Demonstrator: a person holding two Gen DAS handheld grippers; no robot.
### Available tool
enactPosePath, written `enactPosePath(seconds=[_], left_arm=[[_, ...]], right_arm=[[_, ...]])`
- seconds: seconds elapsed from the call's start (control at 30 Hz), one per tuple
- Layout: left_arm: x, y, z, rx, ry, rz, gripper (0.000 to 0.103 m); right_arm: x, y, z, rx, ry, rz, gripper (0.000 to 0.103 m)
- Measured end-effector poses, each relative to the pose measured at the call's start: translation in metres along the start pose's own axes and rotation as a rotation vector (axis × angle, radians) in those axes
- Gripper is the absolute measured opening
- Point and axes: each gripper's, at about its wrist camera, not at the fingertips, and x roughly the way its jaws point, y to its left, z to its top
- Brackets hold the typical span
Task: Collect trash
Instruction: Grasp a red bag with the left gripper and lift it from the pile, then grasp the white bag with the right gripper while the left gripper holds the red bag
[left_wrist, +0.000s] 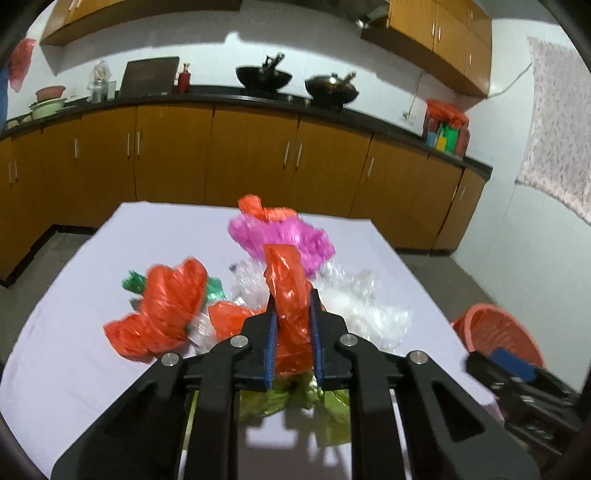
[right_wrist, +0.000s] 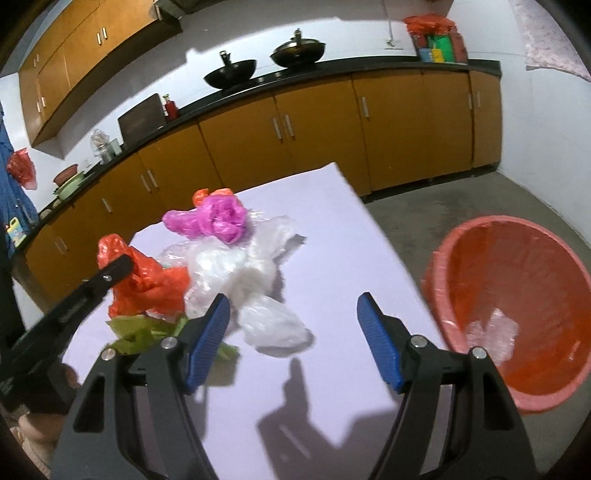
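Observation:
My left gripper is shut on an orange plastic bag and holds it above the white table. Under it lies a green wrapper. Another orange bag, a pink bag and clear plastic bags lie in a heap. My right gripper is open and empty over the table's right side, next to a white plastic bag. The left gripper with its orange bag shows at the left. The orange basin on the floor holds one clear bag.
The basin stands on the floor beyond the table's right edge. Wooden kitchen cabinets with a black counter and two woks run along the far wall. The pink bag sits at the heap's far end.

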Motion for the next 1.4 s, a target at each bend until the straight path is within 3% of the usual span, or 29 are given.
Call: enactPosePath(seconds=[0.37, 0.6, 0.7, 0.77, 0.83, 0.87, 1.4], left_arm=[[-0.037, 0.045, 0.034, -0.074, -0.13, 0.017, 0.015], [-0.037, 0.067, 0.038, -0.077, -0.132, 0.069, 0.015], [-0.035, 0.073, 0.036, -0.084, -0.125, 0.083, 0.015], [-0.032, 0.075, 0.035, -0.088, -0.117, 0.09, 0.015], [-0.029, 0.077, 0.033, -0.088, -0.107, 0.097, 0.015], [-0.029, 0.078, 0.032, -0.087, -0.103, 0.1, 0.015], [-0.032, 0.066, 0.028, -0.076, -0.086, 0.073, 0.015]], right_arm=[[0.057, 0.061, 0.021, -0.113, 0.044, 0.032, 0.07], [0.081, 0.065, 0.019, -0.103, 0.073, -0.032, 0.07], [0.085, 0.06, 0.019, -0.062, 0.086, -0.012, 0.069], [0.089, 0.064, 0.017, -0.085, 0.104, -0.008, 0.058], [0.094, 0.069, 0.014, -0.113, 0.125, -0.001, 0.023], [0.096, 0.071, 0.013, -0.113, 0.132, 0.005, 0.018], [0.024, 0.071, 0.032, -0.135, -0.052, 0.046, 0.013]])
